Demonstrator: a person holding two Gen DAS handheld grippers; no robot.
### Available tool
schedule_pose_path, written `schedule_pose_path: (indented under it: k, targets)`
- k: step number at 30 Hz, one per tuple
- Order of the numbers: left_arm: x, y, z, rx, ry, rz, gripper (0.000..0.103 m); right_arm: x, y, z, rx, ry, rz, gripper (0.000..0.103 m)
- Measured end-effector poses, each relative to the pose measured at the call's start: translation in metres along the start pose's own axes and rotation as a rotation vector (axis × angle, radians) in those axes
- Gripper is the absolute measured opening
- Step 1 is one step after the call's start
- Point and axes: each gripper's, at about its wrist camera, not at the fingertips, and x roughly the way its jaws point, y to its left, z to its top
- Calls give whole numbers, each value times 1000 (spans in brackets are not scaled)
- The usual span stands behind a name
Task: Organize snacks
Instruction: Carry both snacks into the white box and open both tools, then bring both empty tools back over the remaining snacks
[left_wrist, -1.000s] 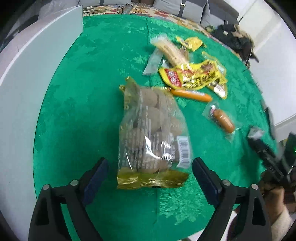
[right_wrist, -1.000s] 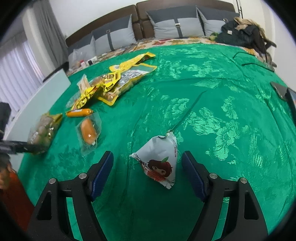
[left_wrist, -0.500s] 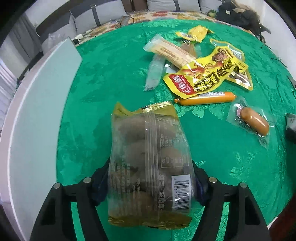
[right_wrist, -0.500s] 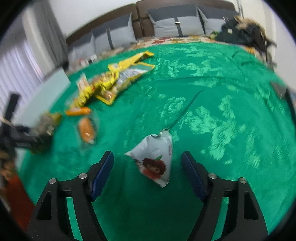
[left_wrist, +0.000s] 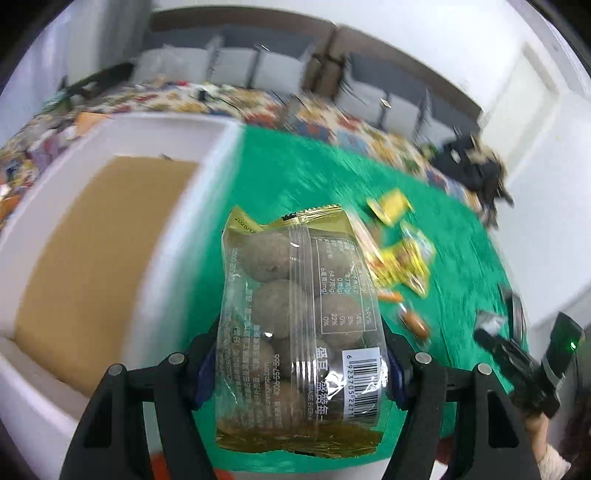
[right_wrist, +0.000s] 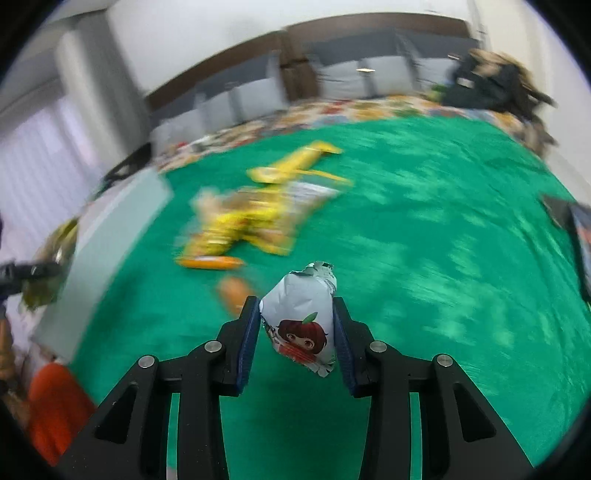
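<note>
Grips, in the left claw, a clear gold-edged bag of round brown snacks, blue pads pressed to both sides of its lower half after a closing of the jaws just now. Holds that bag upright and clear of the green cloth, barcode end nearest the camera, gold top edge pointing away. Hangs it just beside the near wall of a white box with a bare brown floor, more over the cloth than over the box.

Pinches, in the right claw, a small white pouch with a cartoon face, the jaws drawn narrow and just now closing further, both pads flat against the pouch's sides. Carries the pouch off the cloth, crimped tip up and away from the camera.

Leaves the other snacks lying on the cloth: a loose heap of yellow packets, an orange sausage stick at the heap's near end, and a shorter orange sausage in clear wrap partly hidden behind the right claw's left finger. Shows these only as smears, both views being blurred.

Catches, at the far left of the right wrist view, the left claw and its bag against the box's white side. Catches, at the lower right of the left wrist view, the right claw with a pale sleeve behind it. Beyond the cloth: a patterned cover, grey cushions, a dark heap of clothing.
</note>
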Motion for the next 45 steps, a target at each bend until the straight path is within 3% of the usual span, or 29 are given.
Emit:
schedule_pose_path:
  k: [5,10,12,14,16,17,24,28,33,35,39,42,45]
  targets:
    - [-42,88,24,-61,-76,164,70,12,142,57,-181,-2,258,41]
    - [-46,161,24,-116,-60,333,70,42,281,96,-320,27,436,41]
    - [-39,186,16,-133,-29,383,71,58,320,99,-362,48,462,42]
    - [-30,202,9,-135,24,417,77,84,355,97,-375,111,472,51]
    - [-17,208,0,-137,68,428,84,104,372,88,-378,164,448,70]
    - [-15,208,-4,-136,74,430,88,111,374,84,-379,179,418,71]
    - [-18,177,-19,-120,10,385,90,104,312,65,-372,136,318,72]
    - [-24,126,-20,-86,-60,276,92,85,214,40,-357,78,174,73]
    - [-14,32,-22,18,-90,125,98,60,74,-2,-292,26,-103,74]
    - [1,-8,-28,52,-76,62,102,48,19,-17,-218,27,-198,74]
    - [63,-80,-48,128,50,-21,102,26,-56,-40,-71,-7,-343,73]
    - [116,-112,-66,156,122,1,102,22,-87,-38,17,-4,-359,73]
    - [149,-124,-76,155,135,38,102,19,-91,-31,-6,-21,-385,73]
